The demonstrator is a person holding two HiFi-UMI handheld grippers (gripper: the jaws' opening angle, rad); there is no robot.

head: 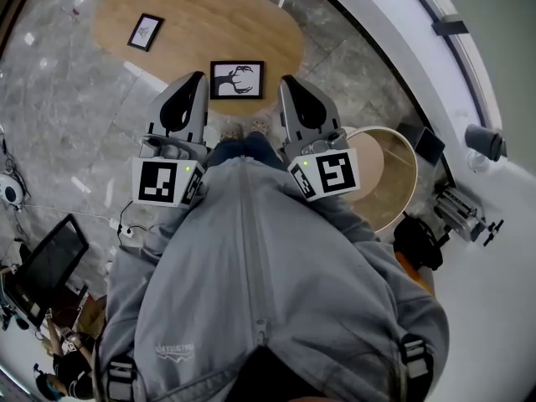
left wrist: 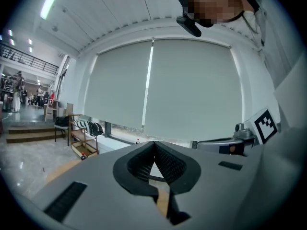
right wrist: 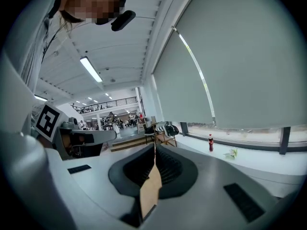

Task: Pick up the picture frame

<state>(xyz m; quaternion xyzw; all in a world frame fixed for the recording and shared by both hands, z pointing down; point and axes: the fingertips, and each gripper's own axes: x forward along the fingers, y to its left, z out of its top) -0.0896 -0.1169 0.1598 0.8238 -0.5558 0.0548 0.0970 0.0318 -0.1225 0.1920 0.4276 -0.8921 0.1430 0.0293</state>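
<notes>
A black picture frame [head: 236,79] with an antler drawing lies flat on the oval wooden top [head: 251,23], near its front edge. A smaller black frame [head: 145,32] lies further back on the left. My left gripper [head: 198,76] is held just left of the antler frame and my right gripper [head: 286,80] just right of it, both above and apart from it. In the left gripper view the left gripper [left wrist: 154,143] is shut with nothing between its pads. In the right gripper view the right gripper [right wrist: 154,145] is shut and empty too. Neither gripper view shows a frame.
A round wooden tub [head: 394,174] stands to the right of the person. A dark screen [head: 48,262] sits on the floor at the lower left. A white curved ledge [head: 402,48] runs along the right. The person's shoes [head: 243,128] stand at the wooden top's edge.
</notes>
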